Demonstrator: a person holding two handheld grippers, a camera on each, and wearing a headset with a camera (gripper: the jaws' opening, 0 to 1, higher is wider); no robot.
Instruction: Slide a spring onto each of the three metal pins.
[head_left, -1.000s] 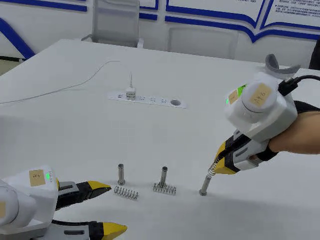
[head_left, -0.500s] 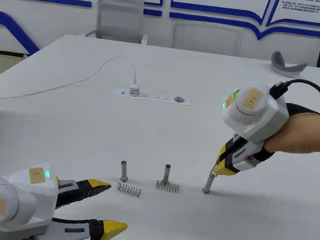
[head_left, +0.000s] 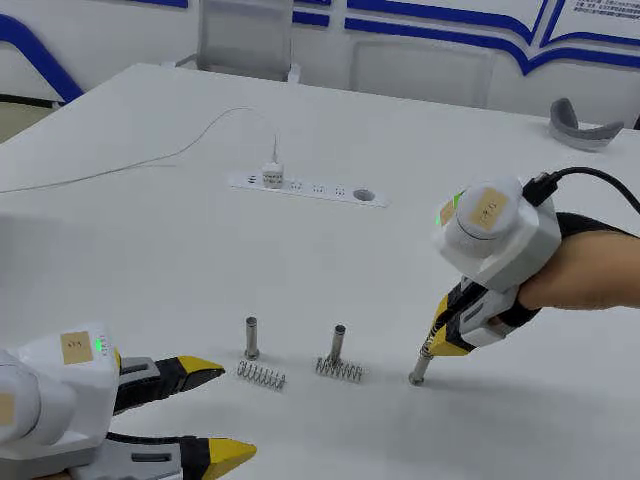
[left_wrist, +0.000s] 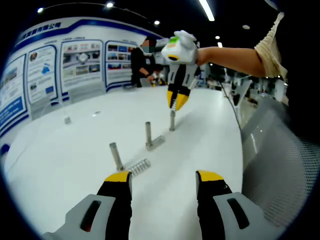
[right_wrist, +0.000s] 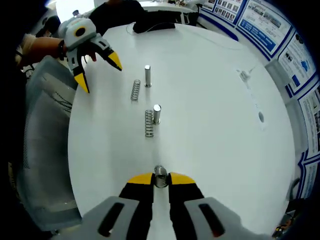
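Three metal pins stand in a row on the white table: left pin (head_left: 251, 337), middle pin (head_left: 338, 343), right pin (head_left: 417, 372). A loose spring (head_left: 261, 375) lies in front of the left pin, and another spring (head_left: 339, 369) lies by the middle pin. My right gripper (head_left: 438, 342) is shut on a third spring (right_wrist: 160, 176), held right over the top of the right pin, slanting down onto it. My left gripper (head_left: 222, 413) hovers open at the near left with nothing between its fingers, facing the left pin (left_wrist: 116, 156) and its spring (left_wrist: 139, 166).
A white power strip (head_left: 305, 188) with a plugged-in cable (head_left: 150, 165) lies further back on the table. A grey curved object (head_left: 578, 124) rests at the far right. A chair (head_left: 246, 38) stands behind the table. A person stands in the background of the left gripper view.
My right gripper has come down towards the right pin, bringing the spring's lower end onto the pin's top. The left gripper has stayed put; the head camera has shifted.
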